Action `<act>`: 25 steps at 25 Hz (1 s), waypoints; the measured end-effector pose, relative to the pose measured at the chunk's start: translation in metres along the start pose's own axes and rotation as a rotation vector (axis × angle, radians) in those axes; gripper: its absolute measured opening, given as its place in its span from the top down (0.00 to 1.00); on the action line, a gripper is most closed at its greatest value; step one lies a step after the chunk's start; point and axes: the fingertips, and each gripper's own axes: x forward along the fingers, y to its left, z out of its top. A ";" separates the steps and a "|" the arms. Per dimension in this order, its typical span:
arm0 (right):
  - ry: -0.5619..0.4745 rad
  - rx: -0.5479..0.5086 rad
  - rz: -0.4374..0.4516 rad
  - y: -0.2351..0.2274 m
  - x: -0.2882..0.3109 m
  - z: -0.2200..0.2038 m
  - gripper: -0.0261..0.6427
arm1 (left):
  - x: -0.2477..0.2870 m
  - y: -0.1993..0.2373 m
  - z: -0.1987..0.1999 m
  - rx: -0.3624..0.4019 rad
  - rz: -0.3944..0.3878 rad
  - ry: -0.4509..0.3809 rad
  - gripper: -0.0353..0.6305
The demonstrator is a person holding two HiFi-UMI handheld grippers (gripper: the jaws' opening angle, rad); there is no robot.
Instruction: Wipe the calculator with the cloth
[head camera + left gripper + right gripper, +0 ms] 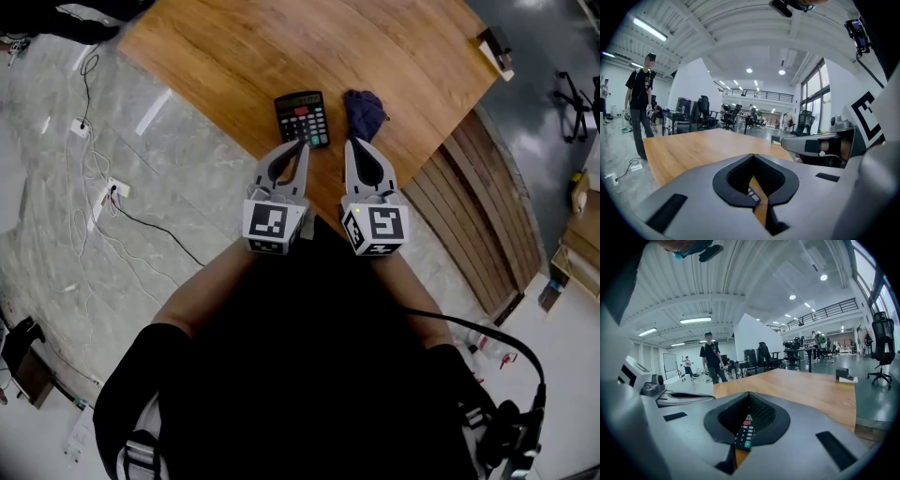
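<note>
Near the tabletop (281, 47) edge: calculator (302, 118) flat, cloth (364, 110) bunched just right of it. Both closed, empty: left tool (301, 146), right tool (354, 143). Cloth likely soft, light: pinch top fold. Calculator rigid, may slide: pin an edge.

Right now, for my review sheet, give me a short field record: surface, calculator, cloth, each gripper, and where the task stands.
surface: wooden table
calculator: lies flat near the table's edge, keys up
cloth: dark blue, bunched, on the table just right of the calculator
left gripper: jaws together, empty, tips close to the calculator
right gripper: jaws together, empty, tips close to the cloth
task status: cloth not yet picked up, wiping not begun
</note>
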 end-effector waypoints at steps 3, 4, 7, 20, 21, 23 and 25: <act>0.015 0.001 0.027 -0.006 0.015 -0.006 0.94 | 0.010 0.006 -0.007 -0.006 0.031 0.022 0.94; 0.022 0.005 0.035 -0.008 0.020 -0.009 0.94 | 0.013 0.008 -0.010 -0.008 0.041 0.029 0.94; 0.050 0.007 0.057 -0.013 0.033 -0.021 0.94 | 0.022 0.014 -0.019 -0.018 0.069 0.048 0.94; 0.197 -0.012 0.145 -0.023 0.092 -0.095 0.94 | 0.069 0.036 -0.072 -0.011 0.109 0.143 0.94; 0.213 -0.011 0.146 -0.024 0.095 -0.101 0.94 | 0.072 0.038 -0.077 -0.017 0.113 0.152 0.94; 0.246 -0.008 0.154 -0.026 0.103 -0.114 0.94 | 0.078 0.042 -0.088 -0.033 0.124 0.170 0.94; 0.278 -0.008 0.166 -0.026 0.110 -0.126 0.94 | 0.082 0.047 -0.097 -0.048 0.127 0.187 0.94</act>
